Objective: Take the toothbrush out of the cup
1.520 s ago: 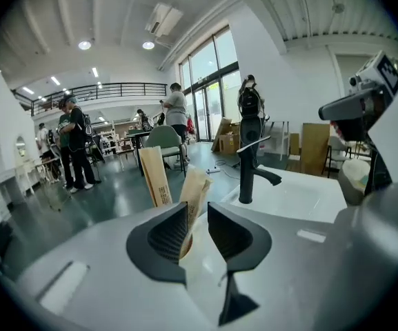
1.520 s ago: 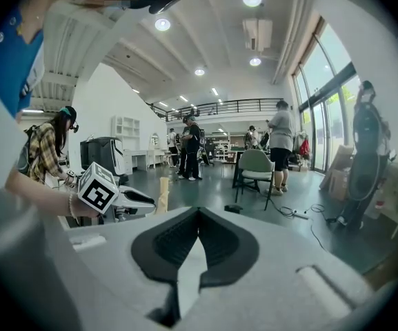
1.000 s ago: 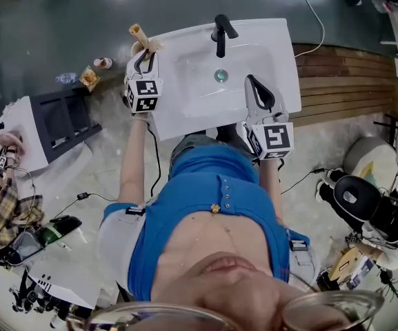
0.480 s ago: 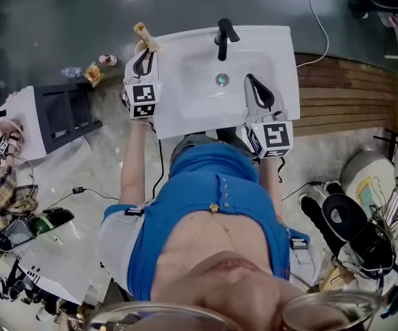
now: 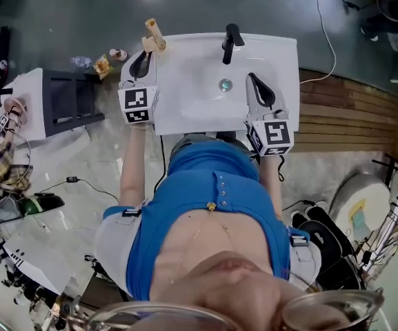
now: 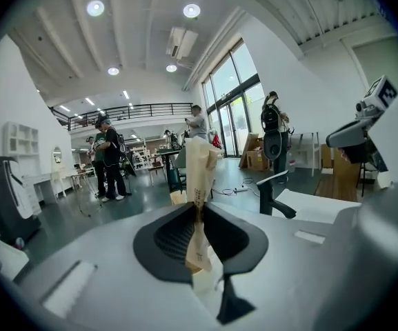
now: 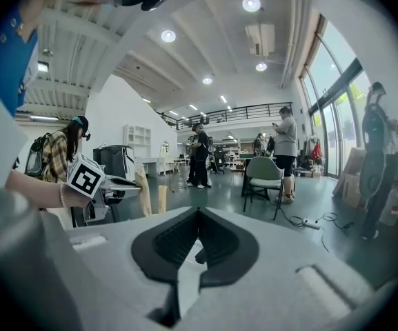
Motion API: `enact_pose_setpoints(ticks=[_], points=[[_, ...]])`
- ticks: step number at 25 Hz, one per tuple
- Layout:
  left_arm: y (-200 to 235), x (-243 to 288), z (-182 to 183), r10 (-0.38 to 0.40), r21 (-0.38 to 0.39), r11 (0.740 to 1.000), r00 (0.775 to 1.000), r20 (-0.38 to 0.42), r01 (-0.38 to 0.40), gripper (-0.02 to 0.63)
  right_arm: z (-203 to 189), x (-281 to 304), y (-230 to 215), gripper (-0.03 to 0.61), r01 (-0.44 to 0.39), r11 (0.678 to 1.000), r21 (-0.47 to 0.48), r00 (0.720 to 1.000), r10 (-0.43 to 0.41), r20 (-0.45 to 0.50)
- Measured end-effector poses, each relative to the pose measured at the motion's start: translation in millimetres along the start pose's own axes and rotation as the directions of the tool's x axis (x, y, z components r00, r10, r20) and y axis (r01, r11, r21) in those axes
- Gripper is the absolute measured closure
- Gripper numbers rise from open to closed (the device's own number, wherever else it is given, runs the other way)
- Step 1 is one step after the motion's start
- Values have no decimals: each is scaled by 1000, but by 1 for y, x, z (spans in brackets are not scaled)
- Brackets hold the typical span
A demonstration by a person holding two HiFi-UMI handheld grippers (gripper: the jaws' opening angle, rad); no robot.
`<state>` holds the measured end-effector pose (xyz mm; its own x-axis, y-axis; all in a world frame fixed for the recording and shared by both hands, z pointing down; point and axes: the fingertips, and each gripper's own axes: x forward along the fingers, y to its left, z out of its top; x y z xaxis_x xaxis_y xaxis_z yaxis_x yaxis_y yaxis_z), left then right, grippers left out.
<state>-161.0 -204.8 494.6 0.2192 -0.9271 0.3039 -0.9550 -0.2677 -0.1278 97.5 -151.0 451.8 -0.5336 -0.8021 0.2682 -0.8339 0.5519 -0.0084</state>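
A beige paper-wrapped toothbrush (image 6: 200, 165) stands upright between the jaws of my left gripper (image 6: 199, 209), which is shut on its lower part. In the head view the toothbrush (image 5: 151, 26) pokes up at the rear left corner of the white sink (image 5: 185, 109). A small tan cup (image 5: 158, 45) sits just beside it, and the left gripper (image 5: 145, 54) is right at them. Whether the brush's foot is still inside the cup is hidden. My right gripper (image 5: 252, 79) hovers over the sink's right side, shut and empty (image 7: 197, 216).
A black faucet (image 5: 230, 41) stands at the back of the basin above the drain (image 5: 225, 85). A dark rack (image 5: 67, 102) and small bottles (image 5: 109, 59) lie on the floor to the left. Wooden decking (image 5: 343, 109) runs to the right. People stand in the hall behind.
The head view has drifted, so the sink sits lower and further right in the picture. Both grippers hold about the same places over the sink, the left still at the toothbrush.
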Motion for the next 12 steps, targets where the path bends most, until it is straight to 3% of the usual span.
enact_pose_setpoints(ticks=[12], points=[[-5, -46, 22, 53, -76, 996, 998, 32, -50, 572, 7, -1, 5, 577, -75, 997, -16, 997, 76, 26]])
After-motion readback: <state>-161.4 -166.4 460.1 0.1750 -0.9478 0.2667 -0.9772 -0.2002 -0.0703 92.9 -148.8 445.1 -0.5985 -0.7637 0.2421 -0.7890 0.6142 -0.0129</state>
